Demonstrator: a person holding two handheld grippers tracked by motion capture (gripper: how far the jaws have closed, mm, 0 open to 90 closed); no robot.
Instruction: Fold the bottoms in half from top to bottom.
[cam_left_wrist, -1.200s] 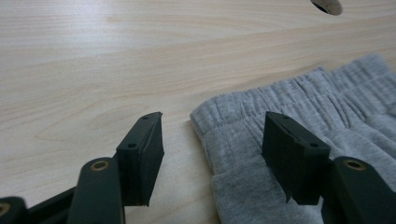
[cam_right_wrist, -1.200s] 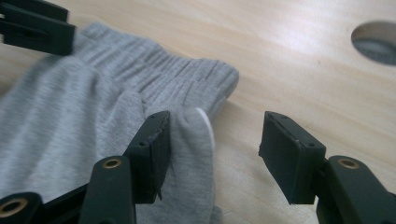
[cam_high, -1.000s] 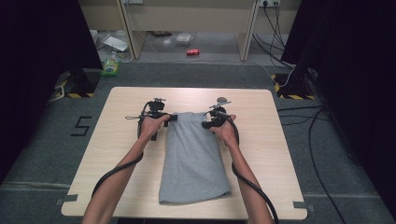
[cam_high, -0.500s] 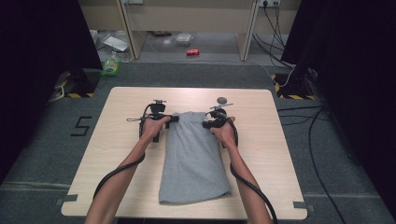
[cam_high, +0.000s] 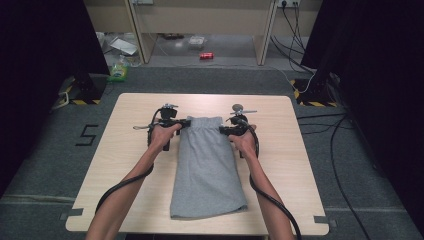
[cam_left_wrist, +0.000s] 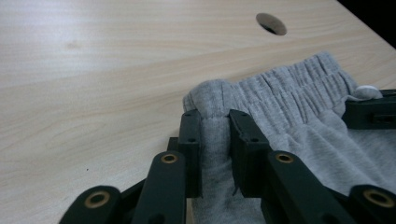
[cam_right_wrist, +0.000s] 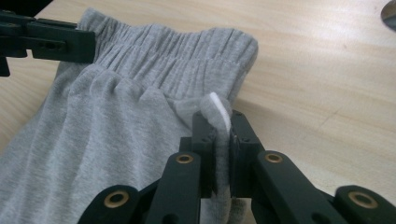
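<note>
- The back jaws of the left gripper (cam_left_wrist: 215, 140) and the right gripper (cam_right_wrist: 223, 140) are hidden under bunched cloth.
- One pair of grey shorts (cam_high: 207, 167) lies folded lengthwise on one wooden table (cam_high: 300, 165); there are two grippers.
- Each gripper pinches a waistband corner at the far end, left and right, with a white tag (cam_right_wrist: 219, 108) in the right one.

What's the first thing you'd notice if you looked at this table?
A pair of folded grey shorts lies stretched down the middle of the wooden table. At the far end, the left claw and the right claw each pinch a corner of the stretchy waistband, one on either side.
</note>
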